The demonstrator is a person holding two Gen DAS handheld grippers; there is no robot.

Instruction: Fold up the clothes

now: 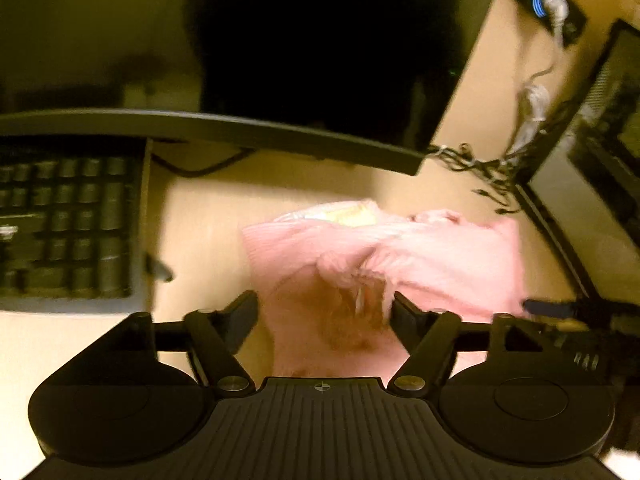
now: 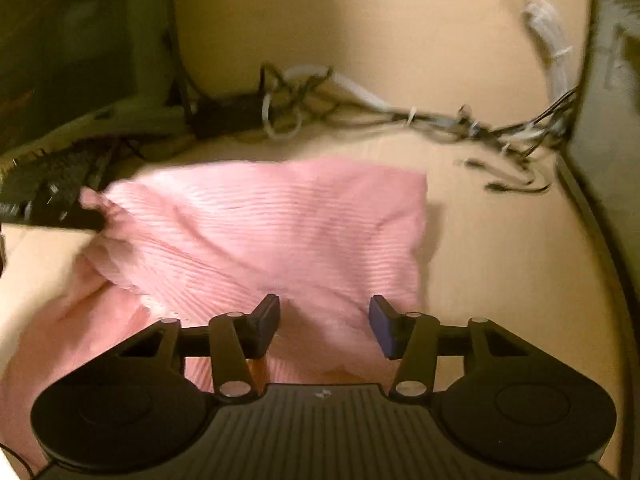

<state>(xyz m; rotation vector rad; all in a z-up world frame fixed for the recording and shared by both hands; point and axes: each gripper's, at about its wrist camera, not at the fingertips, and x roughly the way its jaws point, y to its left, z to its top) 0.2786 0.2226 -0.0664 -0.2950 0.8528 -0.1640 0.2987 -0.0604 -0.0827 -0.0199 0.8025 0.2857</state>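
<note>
Pink ribbed knit garment [image 2: 256, 232] is lying bunched and partly doubled over on the pale wooden tabletop [image 2: 500, 260], just right of the black keyboard [image 1: 68, 224] and in front of the cable tangle [image 2: 480, 128]. Both the left tongs [image 1: 325, 312] and the right tongs [image 2: 325, 322] are spread wide open right over the near edge of it, gripping nothing. Looks light, floppy and stretchy to me, so I'd pinch a hem corner or edge rather than the loose middle, or it'll just sag and bunch.

A computer desk in a home or office: keyboard [image 1: 68, 224], monitor [image 1: 320, 52] and tangled cables [image 2: 400, 114] crowd the tabletop [image 2: 500, 260].
</note>
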